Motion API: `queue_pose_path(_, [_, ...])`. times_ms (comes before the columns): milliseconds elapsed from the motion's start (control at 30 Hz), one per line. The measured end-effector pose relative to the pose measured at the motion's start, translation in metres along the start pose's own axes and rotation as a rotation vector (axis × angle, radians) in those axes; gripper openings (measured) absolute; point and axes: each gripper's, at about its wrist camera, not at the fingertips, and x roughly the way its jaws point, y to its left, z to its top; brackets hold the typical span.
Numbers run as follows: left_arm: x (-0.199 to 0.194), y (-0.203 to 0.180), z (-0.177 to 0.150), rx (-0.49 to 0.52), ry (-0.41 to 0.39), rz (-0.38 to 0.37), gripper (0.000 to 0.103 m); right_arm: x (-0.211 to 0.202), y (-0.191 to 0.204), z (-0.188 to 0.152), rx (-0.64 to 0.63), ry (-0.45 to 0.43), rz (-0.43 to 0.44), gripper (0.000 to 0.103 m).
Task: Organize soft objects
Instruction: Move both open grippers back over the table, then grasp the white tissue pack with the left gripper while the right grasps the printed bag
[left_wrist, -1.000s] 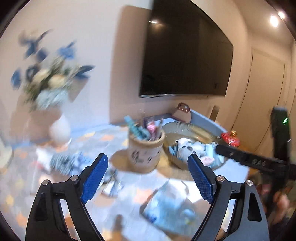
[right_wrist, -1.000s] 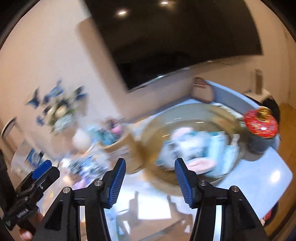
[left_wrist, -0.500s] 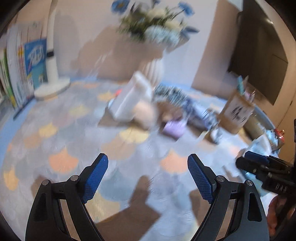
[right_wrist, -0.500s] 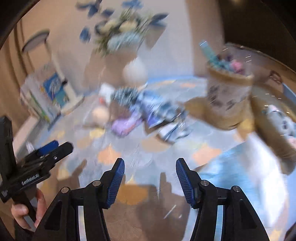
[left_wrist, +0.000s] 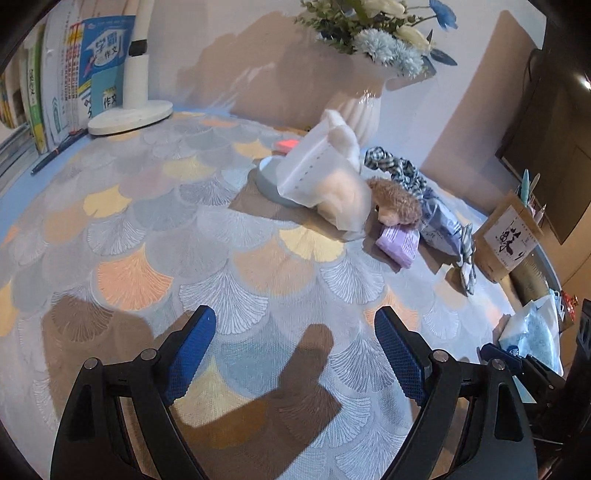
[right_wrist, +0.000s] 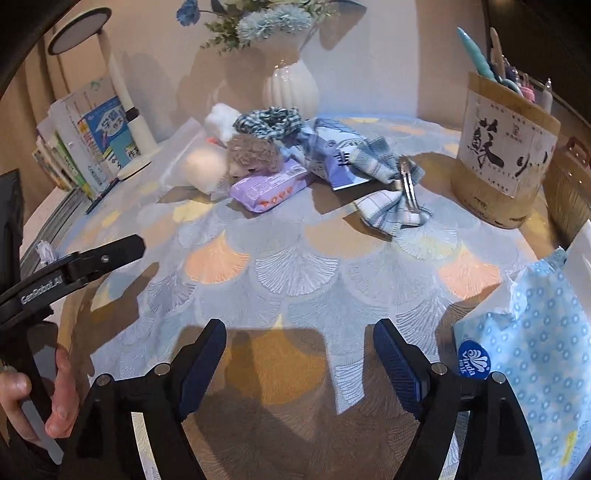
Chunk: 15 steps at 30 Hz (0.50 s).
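A pile of soft things lies at the far side of the table: a brown plush toy (left_wrist: 397, 201) (right_wrist: 253, 153), a purple tissue pack (left_wrist: 400, 243) (right_wrist: 269, 188), a checked scrunchie (left_wrist: 393, 168) (right_wrist: 269, 120), a blue plaid cloth (right_wrist: 388, 184) and a white plush in a clear bag (left_wrist: 325, 177). My left gripper (left_wrist: 295, 350) is open and empty, well short of the pile. My right gripper (right_wrist: 299, 362) is open and empty over the near tablecloth. The left gripper also shows at the left of the right wrist view (right_wrist: 74, 266).
A white vase of flowers (left_wrist: 364, 107) stands behind the pile. A pen holder (right_wrist: 506, 147) stands at the right with a woven basket (right_wrist: 567, 192) beyond it. A blue Vinda tissue pack (right_wrist: 535, 362) lies near right. Books (left_wrist: 92, 66) and a lamp base (left_wrist: 131, 118) stand far left.
Both views have swung from the bowl and television side to the left, toward the pile by the vase, and have sharpened. Both grippers stay open and empty.
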Motion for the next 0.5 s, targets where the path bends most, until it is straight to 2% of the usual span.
queue_pose_path(200, [0.001,-0.008,-0.001,0.041,0.005,0.028,0.087,0.003,0.005,0.001,-0.029,0.007,-0.024,0.087])
queue_pose_path(300, [0.0,-0.014,-0.002,0.074,0.002,0.038,0.087,0.0,0.0,0.001,-0.015,-0.004,0.017,0.087])
queue_pose_path(367, [-0.001,-0.016,-0.001,0.087,0.002,0.031,0.087,-0.003,-0.005,0.004,0.013,-0.011,0.038,0.087])
queue_pose_path(433, [-0.004,-0.016,0.002,0.09,0.01,0.004,0.087,-0.009,-0.011,0.012,0.037,0.008,0.026,0.087])
queue_pose_path(500, [-0.011,-0.015,0.008,0.079,0.019,-0.015,0.087,-0.025,-0.011,0.027,0.029,-0.015,0.008,0.087])
